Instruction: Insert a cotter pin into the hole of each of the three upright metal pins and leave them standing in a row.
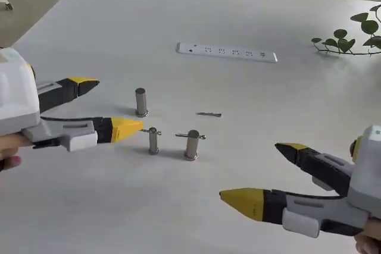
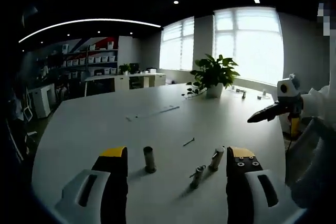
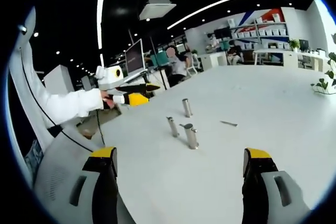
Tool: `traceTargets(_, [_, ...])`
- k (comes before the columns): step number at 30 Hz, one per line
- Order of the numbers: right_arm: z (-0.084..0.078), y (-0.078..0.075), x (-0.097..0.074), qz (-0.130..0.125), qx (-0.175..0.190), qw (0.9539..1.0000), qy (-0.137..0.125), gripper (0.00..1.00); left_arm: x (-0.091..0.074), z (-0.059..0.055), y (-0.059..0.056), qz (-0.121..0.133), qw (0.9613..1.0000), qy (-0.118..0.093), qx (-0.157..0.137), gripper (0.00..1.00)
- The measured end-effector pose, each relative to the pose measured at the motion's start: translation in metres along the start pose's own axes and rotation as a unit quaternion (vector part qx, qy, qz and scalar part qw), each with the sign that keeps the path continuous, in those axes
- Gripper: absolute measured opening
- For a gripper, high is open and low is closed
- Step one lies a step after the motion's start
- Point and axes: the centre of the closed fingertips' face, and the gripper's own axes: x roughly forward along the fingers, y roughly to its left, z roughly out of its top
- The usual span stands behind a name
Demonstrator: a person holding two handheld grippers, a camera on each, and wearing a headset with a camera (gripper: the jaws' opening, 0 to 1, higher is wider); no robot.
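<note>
Three upright metal pins stand on the white table [image 1: 178, 206]. The far-left pin [image 1: 141, 102] [image 2: 149, 159] [image 3: 186, 107] has no cotter pin through it. The small middle pin [image 1: 153, 140] [image 2: 198, 176] [image 3: 172, 126] and the thicker right pin [image 1: 191, 144] [image 2: 216, 158] [image 3: 191, 136] each carry a cotter pin across the top. A loose cotter pin [image 1: 209, 114] [image 2: 188, 141] [image 3: 228, 123] lies flat behind them. My left gripper [image 1: 110, 105] [image 2: 177, 156] is open, just left of the pins. My right gripper [image 1: 256, 171] [image 3: 179, 155] is open, to the right of and nearer than the pins. Both hold nothing.
A white power strip [image 1: 226, 52] [image 2: 155, 112] lies farther back on the table. A leafy plant [image 1: 351, 37] [image 2: 212, 74] sits at the far right edge. A person's white sleeve [image 3: 63, 106] holds the left gripper. Office shelves and desks stand beyond the table.
</note>
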Motion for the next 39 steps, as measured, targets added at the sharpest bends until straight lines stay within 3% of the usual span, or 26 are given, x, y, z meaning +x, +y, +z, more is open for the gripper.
traceTargets(4, [-0.001, -0.005, -0.005, -0.004, 0.008, 1.0, -0.001, 0.97, 0.019, 0.004, 0.022, 0.023, 0.9996, -0.01, -0.014, 0.64])
traceTargets(7, [-0.003, -0.006, -0.008, -0.008, 0.011, 0.9999, 0.001, 0.96, 0.033, -0.003, 0.038, 0.042, 0.9987, 0.0, -0.028, 0.56])
traceTargets(9, [-0.004, -0.006, -0.01, -0.011, 0.012, 0.9999, 0.004, 0.96, 0.039, -0.011, 0.04, 0.041, 0.9987, 0.021, -0.021, 0.52])
traceTargets(11, [-0.005, -0.008, -0.014, -0.013, 0.013, 0.9998, 0.007, 0.96, 0.047, -0.026, 0.04, 0.033, 0.9976, 0.061, 0.001, 0.52])
traceTargets(17, [-0.008, -0.016, -0.018, -0.02, 0.026, 0.9994, 0.008, 0.94, 0.068, -0.041, 0.043, 0.029, 0.9961, 0.082, -0.009, 0.48])
traceTargets(19, [-0.009, -0.018, -0.019, -0.019, 0.028, 0.9993, 0.012, 0.94, 0.072, -0.051, 0.047, 0.039, 0.9934, 0.104, -0.03, 0.44])
traceTargets(20, [-0.008, -0.019, -0.019, -0.019, 0.029, 0.9993, 0.015, 0.94, 0.073, -0.061, 0.05, 0.044, 0.9901, 0.13, -0.03, 0.4])
traceTargets(22, [-0.007, -0.02, -0.019, -0.022, 0.03, 0.9993, 0.012, 0.93, 0.075, -0.067, 0.052, 0.044, 0.9884, 0.146, -0.003, 0.35])
traceTargets(25, [-0.005, -0.023, -0.019, -0.021, 0.038, 0.999, 0.006, 0.88, 0.08, -0.069, 0.057, 0.051, 0.9886, 0.14, -0.021, 0.34])
traceTargets(32, [-0.004, -0.028, -0.017, -0.03, 0.042, 0.9987, 0.006, 0.87, 0.092, -0.066, 0.064, 0.054, 0.9902, 0.126, -0.027, 0.26])
traceTargets(35, [-0.002, -0.031, -0.019, -0.039, 0.047, 0.9981, -0.002, 0.87, 0.094, -0.062, 0.06, 0.037, 0.9922, 0.117, -0.024, 0.23])
traceTargets(38, [-0.004, -0.03, -0.02, -0.044, 0.049, 0.9979, -0.001, 0.86, 0.097, -0.063, 0.051, 0.012, 0.9925, 0.118, -0.031, 0.13])
traceTargets(39, [-0.006, -0.029, -0.02, -0.043, 0.049, 0.9979, 0.002, 0.86, 0.097, -0.06, 0.053, 0.02, 0.9928, 0.118, -0.011, 0.12])
